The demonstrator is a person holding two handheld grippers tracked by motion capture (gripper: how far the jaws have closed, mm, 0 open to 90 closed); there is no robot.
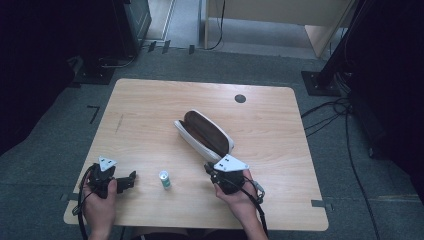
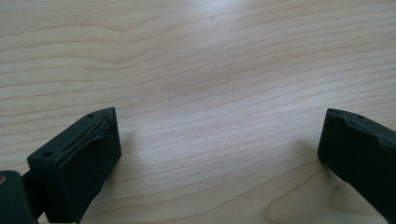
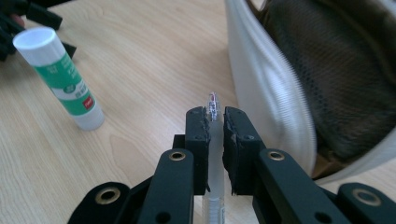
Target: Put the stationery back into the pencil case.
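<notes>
Right gripper (image 3: 215, 122) clamped clear plastic pen (image 3: 214, 140), just beside open white fabric pencil case (image 3: 266, 93). Left gripper (image 2: 219, 140) gaped empty on table. Next, probably: tip pen into case.

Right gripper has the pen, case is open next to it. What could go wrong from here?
1. The right gripper pinches the clear pen near its tip; the smooth barrel may swivel or slip.
2. The pencil case rim is soft; the pen could catch on it.
3. The glue stick stands upright between the grippers and could be knocked over.
</notes>
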